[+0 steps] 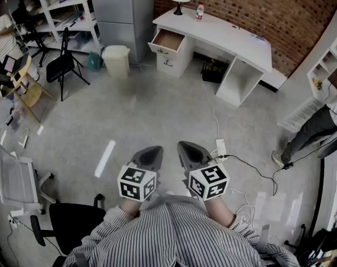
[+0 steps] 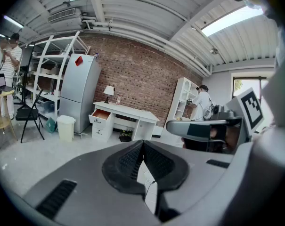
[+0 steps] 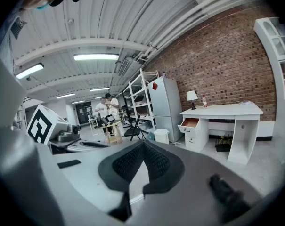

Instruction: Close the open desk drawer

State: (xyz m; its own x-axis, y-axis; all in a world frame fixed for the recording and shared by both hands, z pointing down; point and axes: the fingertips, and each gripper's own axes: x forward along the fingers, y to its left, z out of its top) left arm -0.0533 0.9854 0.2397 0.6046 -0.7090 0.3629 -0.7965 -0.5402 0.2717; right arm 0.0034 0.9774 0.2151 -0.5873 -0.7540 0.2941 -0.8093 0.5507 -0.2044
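Pressing tip to tip, the jaws of the left gripper (image 1: 149, 156) and right gripper (image 1: 189, 152) held nothing, close to the person (image 1: 174, 235). The open top drawer (image 1: 167, 40) of the white desk (image 1: 230, 38) stood well apart, across the floor (image 1: 157, 110). It seemed best to walk up, then push its front squarely.

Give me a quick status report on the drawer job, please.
Left gripper and right gripper shut, empty. Drawer open, far ahead. Power strip on floor ahead.
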